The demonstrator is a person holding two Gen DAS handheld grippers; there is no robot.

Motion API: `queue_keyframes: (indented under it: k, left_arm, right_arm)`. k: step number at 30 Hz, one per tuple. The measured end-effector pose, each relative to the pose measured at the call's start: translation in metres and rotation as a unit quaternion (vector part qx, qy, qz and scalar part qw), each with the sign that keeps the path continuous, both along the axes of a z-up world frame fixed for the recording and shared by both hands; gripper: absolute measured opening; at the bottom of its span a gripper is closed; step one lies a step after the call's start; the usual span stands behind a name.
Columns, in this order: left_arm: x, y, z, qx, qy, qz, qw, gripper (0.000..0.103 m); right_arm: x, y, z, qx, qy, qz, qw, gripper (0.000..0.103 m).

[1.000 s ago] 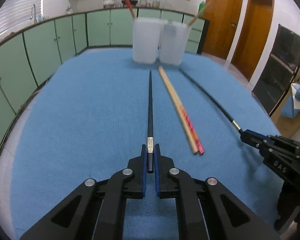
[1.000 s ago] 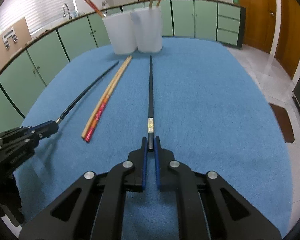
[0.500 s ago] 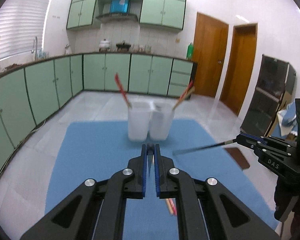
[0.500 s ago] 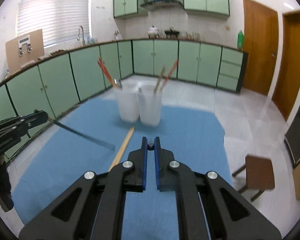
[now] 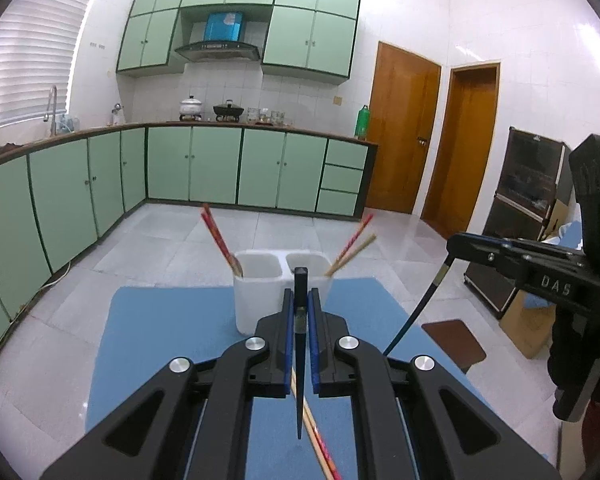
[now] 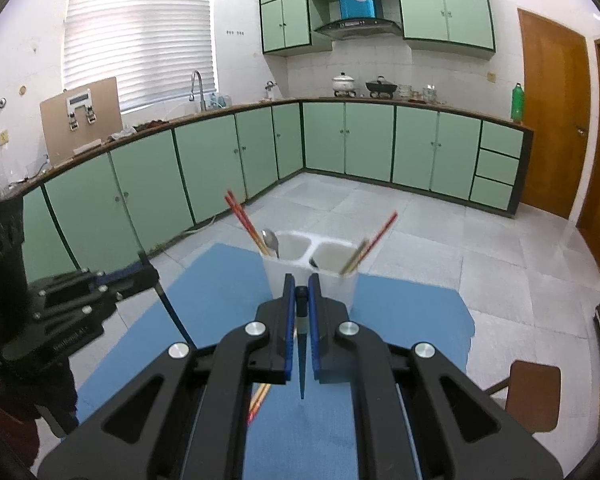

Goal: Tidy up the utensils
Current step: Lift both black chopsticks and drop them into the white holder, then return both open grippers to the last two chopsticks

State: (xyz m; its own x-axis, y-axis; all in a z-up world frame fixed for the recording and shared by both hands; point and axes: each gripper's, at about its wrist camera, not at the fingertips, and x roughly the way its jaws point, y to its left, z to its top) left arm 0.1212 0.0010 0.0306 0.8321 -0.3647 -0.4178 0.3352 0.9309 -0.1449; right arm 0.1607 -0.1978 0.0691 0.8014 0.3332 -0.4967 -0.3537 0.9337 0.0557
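Two joined holder cups (image 5: 260, 292) stand at worktop (image 5: 160, 320) far edge, chopsticks inside; spoon (image 6: 271, 242) in left cup. Loose chopstick pair (image 5: 320, 444) lies nearer, on the worktop.

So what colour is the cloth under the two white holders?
Blue cloth, clearest in the right wrist view, beneath the white holders.

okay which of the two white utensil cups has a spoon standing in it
The left white cup, beside the left gripper: a metal spoon stands with its red chopsticks; the right cup shows chopsticks only.
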Motion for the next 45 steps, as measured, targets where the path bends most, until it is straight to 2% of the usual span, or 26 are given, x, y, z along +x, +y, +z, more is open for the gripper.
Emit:
queue_keyframes:
  k: [4, 9, 12, 15, 18, 20, 23, 26, 27, 28, 29, 30, 32, 34, 35, 37, 40, 45]
  left_arm:
    - [0.016, 0.0, 0.026, -0.009, -0.03, 0.0, 0.9995, 0.006]
    - [0.05, -0.011, 0.073, -0.003, -0.097, 0.009, 0.9952, 0.006]
    - [0.075, -0.021, 0.092, -0.003, -0.124, 0.016, 0.9922, 0.006]
    - [0.1, -0.032, 0.097, 0.008, -0.138, 0.024, 0.9901, 0.006]
    - [0.125, -0.044, 0.086, 0.021, -0.134, 0.033, 0.9902, 0.006]
    - [0.145, -0.053, 0.067, 0.041, -0.121, 0.042, 0.991, 0.006]
    - [0.162, -0.054, 0.038, 0.049, -0.085, 0.045, 0.9942, 0.007]
    - [0.17, -0.049, 0.015, 0.036, -0.043, 0.045, 0.9974, 0.007]
    - [0.167, -0.045, 0.01, 0.026, -0.038, 0.045, 0.9979, 0.007]
    - [0.163, -0.041, 0.009, 0.02, -0.039, 0.043, 0.9981, 0.009]
    - [0.16, -0.038, 0.009, 0.019, -0.041, 0.041, 0.9982, 0.012]
    - [0.154, -0.036, 0.01, 0.02, -0.042, 0.038, 0.9982, 0.017]
    - [0.141, -0.033, 0.011, 0.017, -0.044, 0.03, 0.9984, 0.024]
    - [0.124, -0.031, 0.012, 0.024, -0.047, 0.026, 0.9983, 0.028]
    - [0.115, -0.031, 0.011, 0.026, -0.049, 0.022, 0.9982, 0.032]
    - [0.092, -0.029, 0.004, 0.036, -0.043, 0.018, 0.9982, 0.039]
    - [0.065, -0.023, -0.015, 0.038, -0.017, 0.013, 0.999, 0.041]
    - [0.028, -0.01, -0.067, 0.054, 0.035, 0.032, 0.9974, 0.045]
  right_arm:
    - [0.015, -0.003, 0.034, 0.015, -0.029, -0.003, 0.999, 0.006]
    - [0.045, -0.007, 0.078, 0.023, -0.081, -0.026, 0.996, 0.006]
    - [0.069, -0.01, 0.09, 0.024, -0.102, -0.044, 0.994, 0.006]
    - [0.097, -0.017, 0.089, 0.04, -0.103, -0.055, 0.992, 0.006]
    - [0.122, -0.019, 0.073, 0.05, -0.094, -0.06, 0.992, 0.006]
    - [0.135, -0.017, 0.058, 0.041, -0.087, -0.064, 0.993, 0.006]
    - [0.151, -0.01, 0.035, 0.02, -0.062, -0.058, 0.996, 0.006]
    - [0.153, -0.009, 0.021, 0.016, -0.041, -0.057, 0.997, 0.007]
    - [0.15, -0.008, 0.02, 0.017, -0.044, -0.058, 0.997, 0.007]
    - [0.145, -0.01, 0.019, 0.019, -0.051, -0.063, 0.997, 0.012]
    - [0.138, -0.013, 0.02, 0.022, -0.06, -0.068, 0.996, 0.021]
    - [0.131, -0.015, 0.021, 0.024, -0.066, -0.073, 0.995, 0.025]
    - [0.115, -0.019, 0.022, 0.025, -0.075, -0.083, 0.993, 0.028]
    - [0.096, -0.025, 0.02, 0.03, -0.084, -0.088, 0.992, 0.031]
    - [0.084, -0.027, 0.017, 0.032, -0.087, -0.092, 0.991, 0.039]
    - [0.064, -0.031, 0.01, 0.032, -0.089, -0.098, 0.991, 0.045]
    - [0.033, -0.032, -0.015, 0.021, -0.082, -0.103, 0.991, 0.059]
    - [-0.007, -0.022, -0.076, 0.011, -0.035, -0.111, 0.993, 0.063]
